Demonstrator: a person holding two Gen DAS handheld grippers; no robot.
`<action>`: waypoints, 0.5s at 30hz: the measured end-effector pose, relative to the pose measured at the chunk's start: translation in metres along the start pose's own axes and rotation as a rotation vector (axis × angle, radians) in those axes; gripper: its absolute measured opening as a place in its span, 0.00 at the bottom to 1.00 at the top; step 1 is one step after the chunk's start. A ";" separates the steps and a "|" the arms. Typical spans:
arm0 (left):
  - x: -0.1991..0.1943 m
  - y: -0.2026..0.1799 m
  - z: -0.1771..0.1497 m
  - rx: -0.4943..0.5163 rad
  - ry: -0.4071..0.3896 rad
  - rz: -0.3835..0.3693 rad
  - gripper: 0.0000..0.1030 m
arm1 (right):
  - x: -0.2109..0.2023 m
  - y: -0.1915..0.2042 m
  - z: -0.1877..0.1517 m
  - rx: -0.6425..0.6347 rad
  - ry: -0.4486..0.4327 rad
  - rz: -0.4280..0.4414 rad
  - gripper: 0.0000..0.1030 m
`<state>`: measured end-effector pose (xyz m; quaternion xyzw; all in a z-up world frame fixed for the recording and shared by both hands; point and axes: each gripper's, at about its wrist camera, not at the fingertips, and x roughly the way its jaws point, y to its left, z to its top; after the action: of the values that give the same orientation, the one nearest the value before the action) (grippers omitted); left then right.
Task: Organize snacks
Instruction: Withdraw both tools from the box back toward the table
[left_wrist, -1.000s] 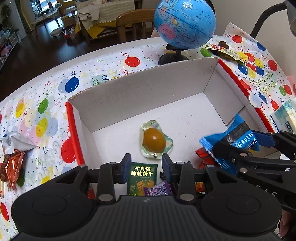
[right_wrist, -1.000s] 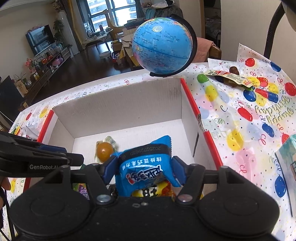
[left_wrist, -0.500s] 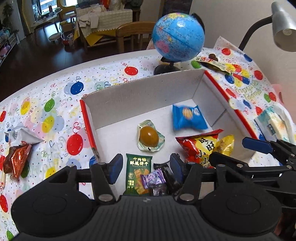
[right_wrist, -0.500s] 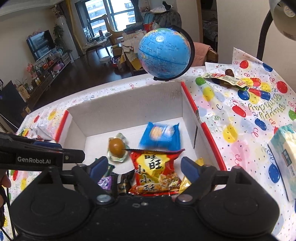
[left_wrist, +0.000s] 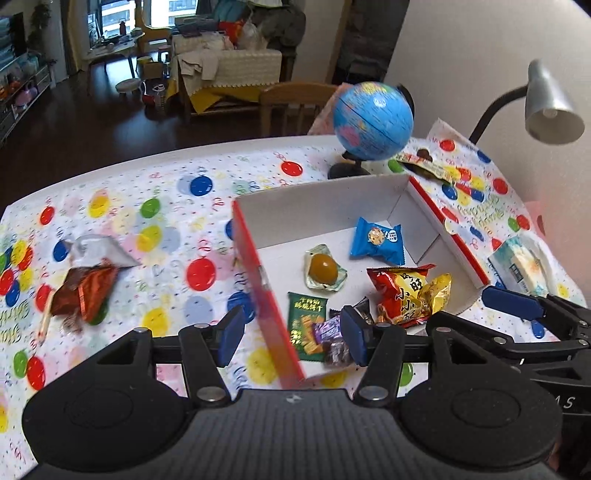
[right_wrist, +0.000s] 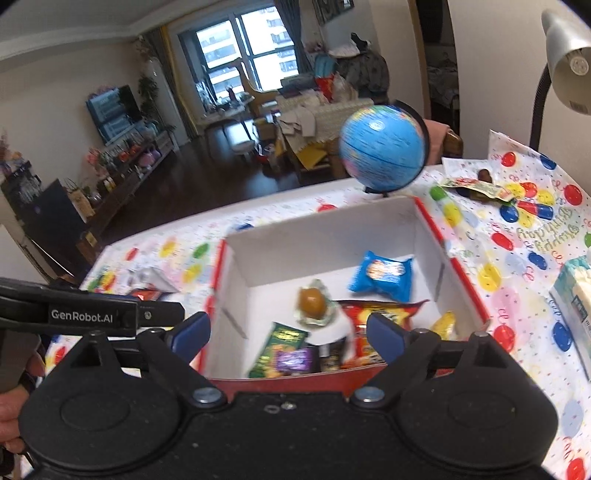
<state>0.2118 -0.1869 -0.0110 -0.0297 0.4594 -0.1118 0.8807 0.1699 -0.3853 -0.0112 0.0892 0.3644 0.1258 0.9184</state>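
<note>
1. Room: living space with a window, dark floor and a wooden chair (left_wrist: 291, 107) beyond the table.
2. Surface: tablecloth (left_wrist: 155, 206) printed with coloured balloons.
3. Left gripper (left_wrist: 291, 334): jaws spread wide, nothing between them; poised above the box's near-left wall.
4. Right gripper (right_wrist: 288, 332): jaws spread wide, empty; held over the box's near edge. Its blue pads (left_wrist: 517, 302) show to the right of the left gripper.
5. Box (left_wrist: 325, 199): white inside, red outside, straight ahead of both grippers.
6. Contents, ahead of the right gripper: blue cookie packet (right_wrist: 384, 275) farthest; wrapped brown egg (right_wrist: 313, 302) left of it; red snack bag (right_wrist: 373, 325), yellow packet (right_wrist: 445, 325), green cracker packet (right_wrist: 282, 349) and purple candy (right_wrist: 293, 360) nearest.
7. Outside the box, left of the left gripper: red-brown wrapper (left_wrist: 86, 291) and silver wrapper (left_wrist: 98, 249).
8. Beyond the box: globe (left_wrist: 373, 120), desk lamp (left_wrist: 550, 103).
9. Right of the box: tissue pack (right_wrist: 576, 291).
</note>
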 end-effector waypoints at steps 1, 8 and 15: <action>-0.007 0.005 -0.002 -0.006 -0.009 0.004 0.55 | -0.003 0.006 -0.001 0.001 -0.009 0.006 0.89; -0.052 0.043 -0.021 -0.050 -0.070 0.016 0.61 | -0.021 0.053 -0.009 -0.003 -0.066 0.058 0.98; -0.086 0.085 -0.044 -0.082 -0.089 0.017 0.63 | -0.027 0.102 -0.021 -0.021 -0.097 0.114 0.99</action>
<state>0.1432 -0.0823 0.0196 -0.0666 0.4244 -0.0842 0.8991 0.1193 -0.2946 0.0171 0.1062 0.3125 0.1770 0.9272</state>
